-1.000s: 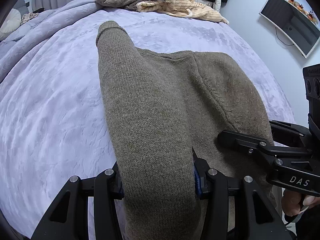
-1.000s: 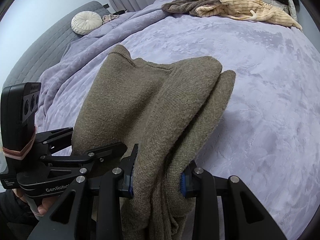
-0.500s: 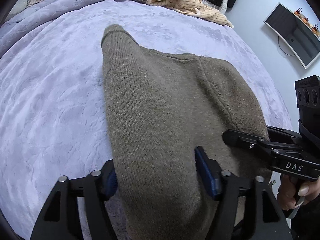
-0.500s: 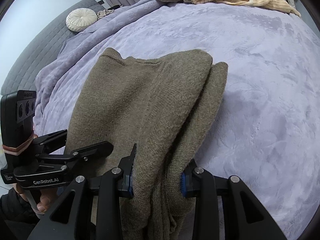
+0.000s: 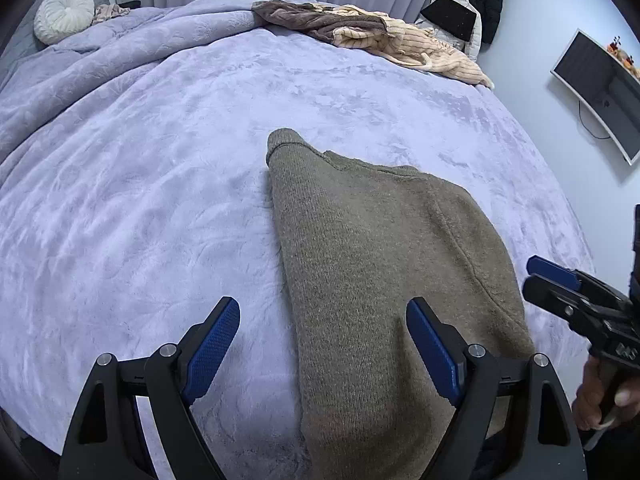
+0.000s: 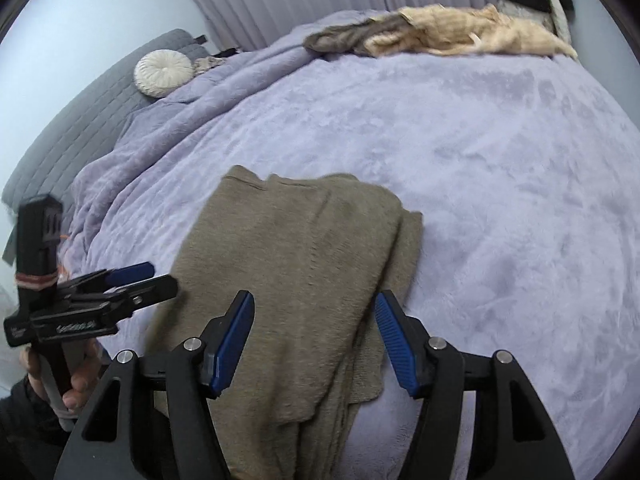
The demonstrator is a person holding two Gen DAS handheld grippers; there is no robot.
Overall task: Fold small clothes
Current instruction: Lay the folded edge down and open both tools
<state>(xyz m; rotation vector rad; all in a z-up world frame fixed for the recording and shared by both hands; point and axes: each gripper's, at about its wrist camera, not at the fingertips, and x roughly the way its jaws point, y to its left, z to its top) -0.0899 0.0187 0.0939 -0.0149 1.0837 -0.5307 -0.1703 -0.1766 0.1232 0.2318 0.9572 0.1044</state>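
Both grippers just opened up: left gripper [image 5: 322,350] & right gripper [image 6: 314,340] spread wide, nothing pinched. Folded olive sweater [image 5: 384,264] flat on lavender blanket [image 5: 160,184], clothes pile [image 5: 360,32] at 12 o'clock.

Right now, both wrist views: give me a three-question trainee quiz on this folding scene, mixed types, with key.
1. True or false: the left hand-held gripper is clamped on the olive sweater.
2. Multiple choice: the unfolded clothes pile lies A) beside the sweater, B) at the bed's far edge, C) on the floor.
3. Fill in: the round cream cushion sits near the grey ____.

Key: 1 false, its jaws stand open, just widened, sweater partly between them, pads clear; the right hand-held gripper also opened. 2 B. 3 headboard.
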